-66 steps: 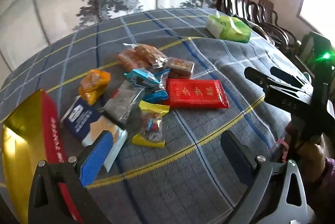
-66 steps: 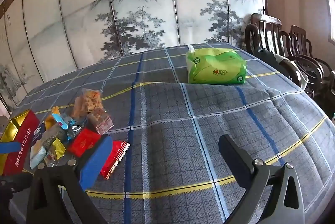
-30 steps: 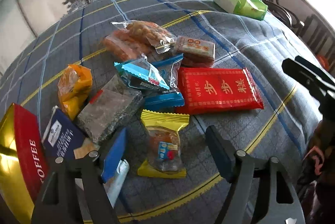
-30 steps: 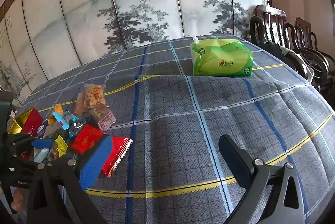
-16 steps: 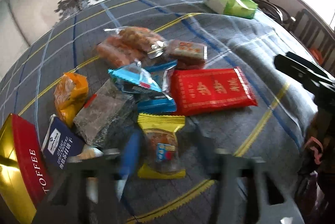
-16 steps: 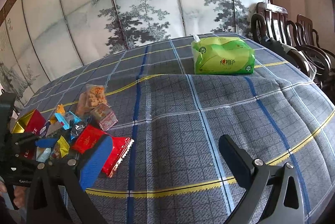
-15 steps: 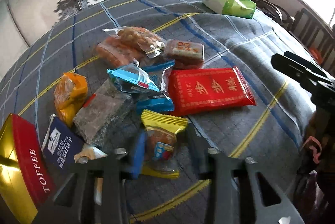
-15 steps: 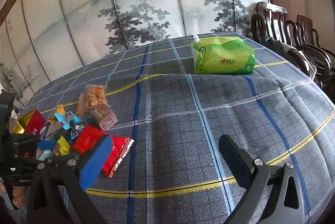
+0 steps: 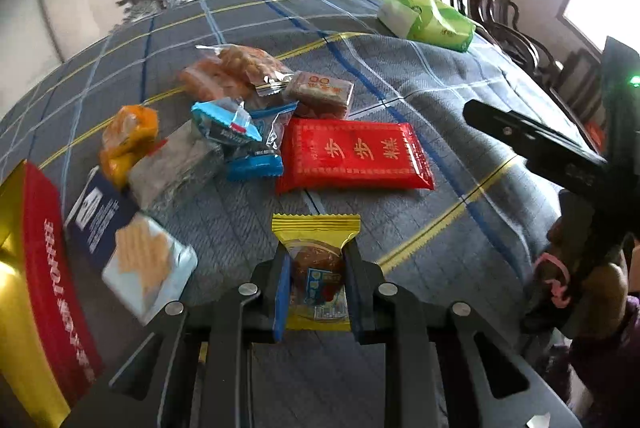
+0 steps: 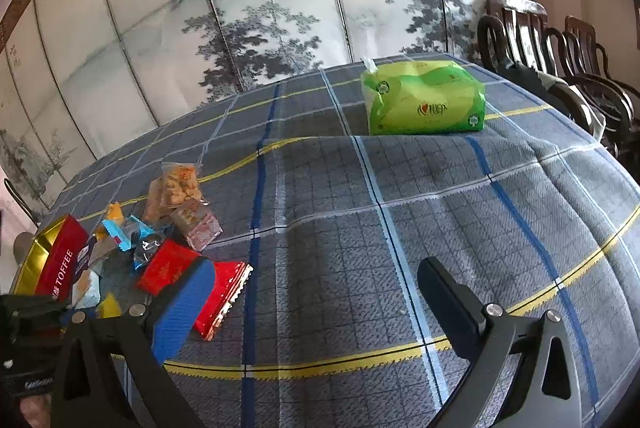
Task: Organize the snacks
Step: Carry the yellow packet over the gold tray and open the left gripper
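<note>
- The left gripper [image 9: 316, 284] has its two fingers pinched on a small yellow-edged snack packet [image 9: 316, 268], gripping it by the sides near its lower half; the packet looks raised a little off the table [image 9: 460, 100], though from this angle I can't be sure it is clear of the cloth.
- The other snacks lie in a loose heap just beyond: a big red packet [image 9: 354, 156], a blue wrapper [image 9: 236, 136], an orange packet [image 9: 126, 136], a blue-and-white biscuit pack [image 9: 132, 244] and a clear bag of fried bits [image 9: 236, 68].
- A red and gold toffee tin [image 9: 44, 292] stands open at the left edge, near the biscuit pack.
- The right gripper [image 10: 316, 304] hangs with its fingers spread wide and nothing between them, well apart from the heap.
- So the step in hand is the pick-up of one snack. I'd judge the next move is carrying it leftward to the tin and letting go over the opening.
- A green tissue pack [image 10: 424, 100] sits far off.
</note>
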Tool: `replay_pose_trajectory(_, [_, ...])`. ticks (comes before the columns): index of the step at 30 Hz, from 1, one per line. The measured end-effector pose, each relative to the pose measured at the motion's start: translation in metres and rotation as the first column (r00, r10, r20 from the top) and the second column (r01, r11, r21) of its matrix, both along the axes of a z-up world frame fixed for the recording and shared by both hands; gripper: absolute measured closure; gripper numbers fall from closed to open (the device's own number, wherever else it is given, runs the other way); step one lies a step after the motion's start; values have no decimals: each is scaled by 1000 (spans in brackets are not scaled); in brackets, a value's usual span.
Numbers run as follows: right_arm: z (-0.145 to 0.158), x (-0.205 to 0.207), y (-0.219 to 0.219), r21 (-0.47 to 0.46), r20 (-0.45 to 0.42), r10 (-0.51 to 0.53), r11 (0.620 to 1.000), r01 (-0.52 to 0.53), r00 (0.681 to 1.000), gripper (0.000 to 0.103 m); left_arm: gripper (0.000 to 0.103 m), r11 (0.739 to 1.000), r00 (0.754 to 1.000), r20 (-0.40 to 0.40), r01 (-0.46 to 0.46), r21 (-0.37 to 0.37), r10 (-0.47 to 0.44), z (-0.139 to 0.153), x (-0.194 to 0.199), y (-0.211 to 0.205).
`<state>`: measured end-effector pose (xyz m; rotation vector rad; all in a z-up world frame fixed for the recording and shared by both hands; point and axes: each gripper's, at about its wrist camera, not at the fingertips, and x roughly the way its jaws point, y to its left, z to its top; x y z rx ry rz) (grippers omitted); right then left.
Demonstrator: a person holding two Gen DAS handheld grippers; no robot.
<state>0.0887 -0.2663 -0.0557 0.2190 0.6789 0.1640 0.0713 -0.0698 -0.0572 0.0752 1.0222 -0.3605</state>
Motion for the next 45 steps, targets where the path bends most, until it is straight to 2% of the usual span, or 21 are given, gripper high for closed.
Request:
replay_pose_trajectory(2, [-1,0,-2,8,-10,-2,1000,2,1000,0,83,999,1000,-1,-17,-28,17,5,-6,3])
replay_pose_trajectory(6, [-1,1,-2,10,-13,-3,1000,3,1000,0,83,999,999,25,-37,-35,38,19,-18,7])
replay_pose_trajectory(16, [-2,1,-3,9,-20,1,1000,0,1000,0,82,988,991,33,-130,-77,133,45,-40,43])
replay_pose_trajectory(33, [-5,3,-3,5,-41,4,1000,-4,999,0,82,975,971,87,-216,-58,221,64,-46,77])
replay_pose_trajectory(45, [-7,7,-3,-9,-72,-2,1000,1,997,0,82,958,955,88,-281,-51,285,68,-44,112])
